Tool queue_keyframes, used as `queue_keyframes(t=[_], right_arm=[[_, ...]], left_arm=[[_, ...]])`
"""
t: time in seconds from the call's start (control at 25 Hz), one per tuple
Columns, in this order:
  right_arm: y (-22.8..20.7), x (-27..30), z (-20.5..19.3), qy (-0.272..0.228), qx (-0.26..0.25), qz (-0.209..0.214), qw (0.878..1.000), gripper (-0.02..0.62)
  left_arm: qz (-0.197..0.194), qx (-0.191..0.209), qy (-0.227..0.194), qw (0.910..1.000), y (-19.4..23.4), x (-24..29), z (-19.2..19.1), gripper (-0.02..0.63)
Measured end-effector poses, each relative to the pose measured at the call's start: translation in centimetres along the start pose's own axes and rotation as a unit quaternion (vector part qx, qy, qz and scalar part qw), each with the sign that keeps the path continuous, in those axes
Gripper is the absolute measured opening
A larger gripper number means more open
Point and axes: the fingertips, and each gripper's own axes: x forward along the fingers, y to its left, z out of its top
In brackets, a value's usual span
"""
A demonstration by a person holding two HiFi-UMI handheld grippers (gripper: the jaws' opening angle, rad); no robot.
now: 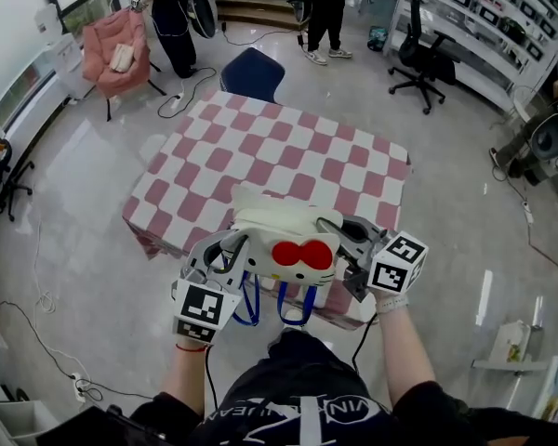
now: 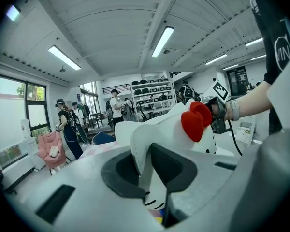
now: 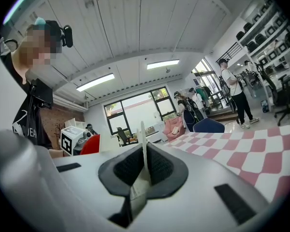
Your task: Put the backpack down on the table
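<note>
Risks: the backpack is hanging right over the near edge of the table, not over its middle. If it is let go here, it is likely tipping off toward the person. The blue straps are dangling below the edge and could be snagging on it as the bag goes forward. The right side grip looks thin, so the fabric could be slipping out and the bag swinging to one side.

The left gripper is clamping a thick white flap of the backpack. Its jaws are sitting slightly apart with the flap wedged between them, just beside the red bow.

The right gripper is pinching a thin white edge of the backpack. Its jaws are nearly closed on that edge.

The bag is being held between both grippers, one on each side. I cannot tell whether its bottom is touching the table.
</note>
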Motion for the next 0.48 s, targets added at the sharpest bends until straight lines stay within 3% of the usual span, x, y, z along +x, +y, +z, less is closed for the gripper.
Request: queue_keyframes(t=[0.48], right_arm=[[-7.1,2.3,2.0,0.008,0.008,0.001,1.0,0.011]], left_arm=[[0.001,-0.013,0.013,0.9998,2.8,6.8,1.1,0.058]])
